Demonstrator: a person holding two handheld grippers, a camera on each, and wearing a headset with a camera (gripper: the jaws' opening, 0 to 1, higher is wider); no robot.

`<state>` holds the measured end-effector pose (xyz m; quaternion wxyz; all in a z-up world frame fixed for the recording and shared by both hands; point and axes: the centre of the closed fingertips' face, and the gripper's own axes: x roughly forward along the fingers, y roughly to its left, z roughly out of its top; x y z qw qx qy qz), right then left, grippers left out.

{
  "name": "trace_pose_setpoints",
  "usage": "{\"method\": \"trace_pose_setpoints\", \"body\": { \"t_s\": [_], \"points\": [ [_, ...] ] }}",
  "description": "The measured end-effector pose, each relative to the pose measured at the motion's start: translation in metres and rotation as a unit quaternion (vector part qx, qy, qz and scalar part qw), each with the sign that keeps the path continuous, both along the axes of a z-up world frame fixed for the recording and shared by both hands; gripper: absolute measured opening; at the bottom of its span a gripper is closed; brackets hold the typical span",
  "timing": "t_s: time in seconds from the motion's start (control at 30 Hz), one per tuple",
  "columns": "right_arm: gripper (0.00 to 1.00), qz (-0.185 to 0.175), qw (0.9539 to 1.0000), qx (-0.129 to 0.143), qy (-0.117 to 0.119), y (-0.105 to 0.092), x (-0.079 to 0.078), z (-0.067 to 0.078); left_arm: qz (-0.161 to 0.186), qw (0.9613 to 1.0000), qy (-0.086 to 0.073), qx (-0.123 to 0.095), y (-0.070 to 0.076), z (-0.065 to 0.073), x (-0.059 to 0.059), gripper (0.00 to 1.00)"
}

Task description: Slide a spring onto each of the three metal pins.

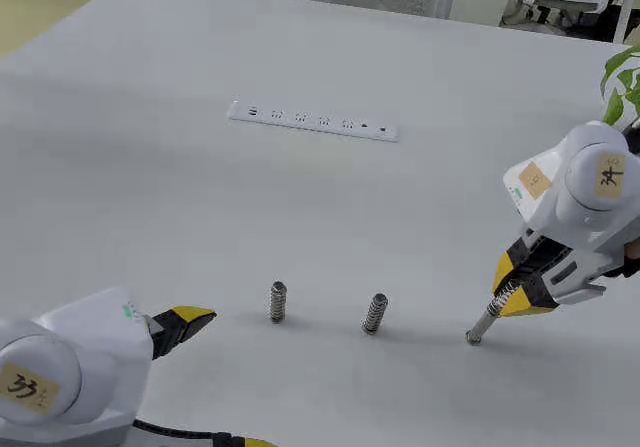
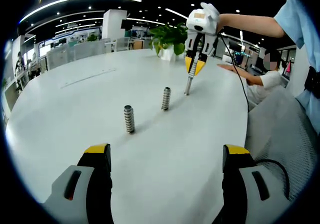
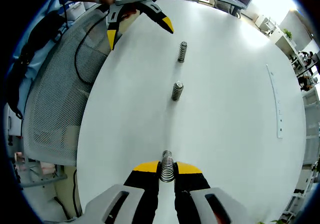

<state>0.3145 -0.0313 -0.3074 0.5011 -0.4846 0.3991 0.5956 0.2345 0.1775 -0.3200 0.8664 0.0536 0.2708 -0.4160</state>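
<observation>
Two metal pins stand on the white table point(image 1: 150, 167), and each carries a spring: one point(image 1: 278, 302) on the left, one point(image 1: 375, 313) in the middle. The third pin point(image 1: 480, 327) leans at the right, bare along its lower part. My right gripper point(image 1: 510, 297) is shut on a spring point(image 1: 505, 295) at that pin's top end. The right gripper view has this spring point(image 3: 166, 168) pinched between the yellow tips, with the two sprung pins point(image 3: 177, 90) point(image 3: 183, 51) beyond. My left gripper point(image 1: 222, 379) stands open near the front edge, left of the row, holding nothing.
A white power strip point(image 1: 312, 121) lies across the table's far middle. A green plant point(image 1: 622, 82) stands at the right edge. A mesh chair point(image 3: 65, 108) sits by the table's near edge. A seated person point(image 2: 260, 78) is beyond the table.
</observation>
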Motion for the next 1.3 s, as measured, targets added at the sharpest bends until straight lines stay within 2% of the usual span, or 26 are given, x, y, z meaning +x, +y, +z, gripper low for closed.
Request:
{"method": "trace_pose_setpoints", "body": {
  "t_s": [0.23,1.3],
  "points": [
    [0.08,0.001,1.0000,-0.006,0.007,0.002,-0.006,-0.008,0.001,1.0000,0.003,0.000,0.000,-0.001,-0.001,0.90],
    [0.08,0.003,0.9995,-0.021,0.025,0.003,-0.009,-0.050,0.005,0.9999,0.014,0.001,0.005,-0.005,-0.004,0.88]
  ]
}}
